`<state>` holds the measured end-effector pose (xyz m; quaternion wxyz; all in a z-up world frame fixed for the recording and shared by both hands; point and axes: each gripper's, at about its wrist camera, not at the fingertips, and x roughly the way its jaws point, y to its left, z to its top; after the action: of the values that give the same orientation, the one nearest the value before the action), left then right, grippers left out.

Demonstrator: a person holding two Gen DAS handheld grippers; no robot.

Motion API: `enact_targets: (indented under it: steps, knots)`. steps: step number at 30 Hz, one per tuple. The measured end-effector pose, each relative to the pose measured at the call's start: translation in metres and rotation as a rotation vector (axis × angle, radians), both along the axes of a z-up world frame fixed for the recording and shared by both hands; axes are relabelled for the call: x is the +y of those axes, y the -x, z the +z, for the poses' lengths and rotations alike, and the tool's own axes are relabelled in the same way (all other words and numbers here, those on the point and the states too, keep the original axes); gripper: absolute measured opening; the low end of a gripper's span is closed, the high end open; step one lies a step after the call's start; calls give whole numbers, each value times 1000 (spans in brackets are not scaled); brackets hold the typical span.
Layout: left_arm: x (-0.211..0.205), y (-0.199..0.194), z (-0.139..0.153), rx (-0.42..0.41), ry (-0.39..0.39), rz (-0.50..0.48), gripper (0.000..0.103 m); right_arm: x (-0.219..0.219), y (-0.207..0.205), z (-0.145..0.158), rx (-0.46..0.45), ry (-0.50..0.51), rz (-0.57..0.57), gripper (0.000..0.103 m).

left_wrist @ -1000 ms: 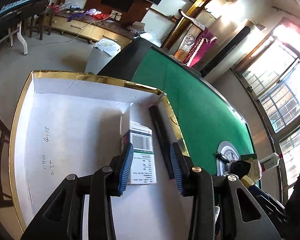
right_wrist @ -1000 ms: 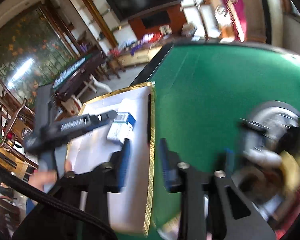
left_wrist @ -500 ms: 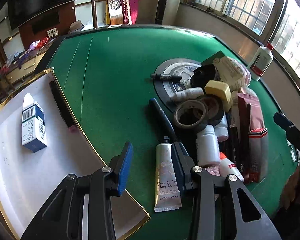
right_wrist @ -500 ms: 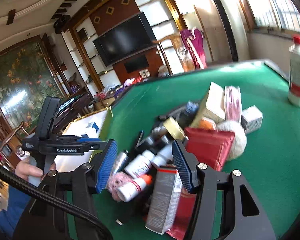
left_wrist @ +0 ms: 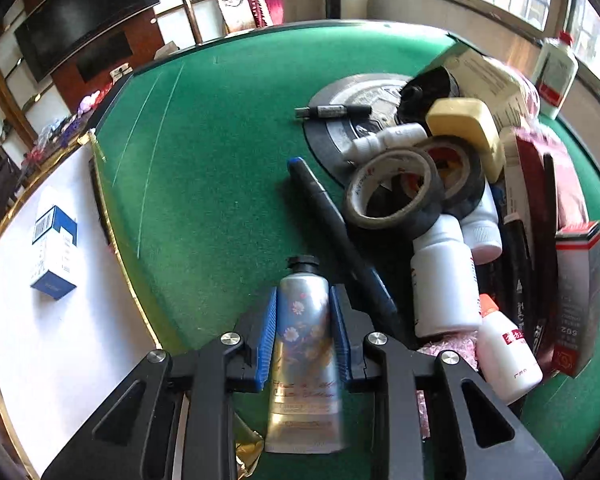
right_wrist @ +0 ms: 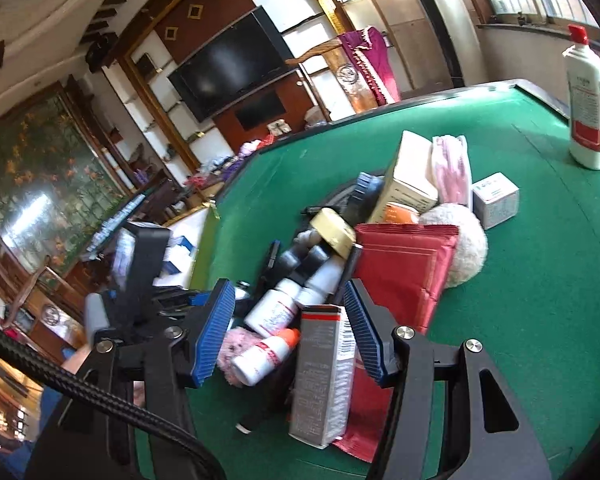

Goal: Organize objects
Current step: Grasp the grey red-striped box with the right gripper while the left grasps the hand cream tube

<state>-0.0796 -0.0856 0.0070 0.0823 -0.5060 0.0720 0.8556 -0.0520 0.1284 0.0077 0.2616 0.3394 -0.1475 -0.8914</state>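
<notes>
A silver hand cream tube (left_wrist: 304,340) with a flower print and black cap lies on the green felt table (left_wrist: 220,140). My left gripper (left_wrist: 304,296) is closing on it, and its blue pads touch both sides of the tube. My right gripper (right_wrist: 288,292) hangs open over the pile of small items. A grey carton with a red top (right_wrist: 324,372) and a small white bottle with an orange cap (right_wrist: 268,352) lie below and between its fingers, untouched. At the left, a white tray with a gold rim (left_wrist: 40,360) holds a blue and white box (left_wrist: 54,252).
The pile holds two tape rolls (left_wrist: 392,188), white bottles (left_wrist: 444,280), a black pen (left_wrist: 340,240), a red pouch (right_wrist: 404,264) and a fluffy white ball (right_wrist: 460,244). A tall white bottle with a red cap (right_wrist: 588,96) stands near the far table edge.
My left gripper swung from over the white tray to the pile and closed around the hand cream tube. My right gripper swung over the pile and its jaws widened.
</notes>
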Motion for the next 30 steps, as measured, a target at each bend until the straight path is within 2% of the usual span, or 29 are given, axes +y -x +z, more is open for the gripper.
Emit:
enact_targets:
  steps: [2, 6, 10, 11, 13, 15, 23, 30]
  knots:
    - [-5, -1, 2, -8, -36, 0, 22, -5, 0, -4, -6, -67, -4, 56]
    - [-9, -4, 9, 1, -60, -1, 22, -26, -1, -19, -27, -227, 5, 56]
    - [-11, -3, 11, 4, -77, -2, 22, -39, -5, -32, -7, -395, -30, 55]
    - [-11, -1, 10, 0, -81, -1, 22, -41, -5, -36, -10, -424, -31, 40]
    - [-13, 2, 8, -5, -88, 3, 22, -45, -8, -42, 11, -511, -32, 25]
    - [-17, 3, 9, -5, -105, 9, 22, -44, -11, -42, 28, -512, -21, 24]
    - [-25, 2, 17, 15, -159, 22, 22, -18, -20, -17, 80, -283, -21, 24]
    - [-30, 0, 29, 49, -213, 28, 22, -21, -21, -13, 91, -267, -20, 24]
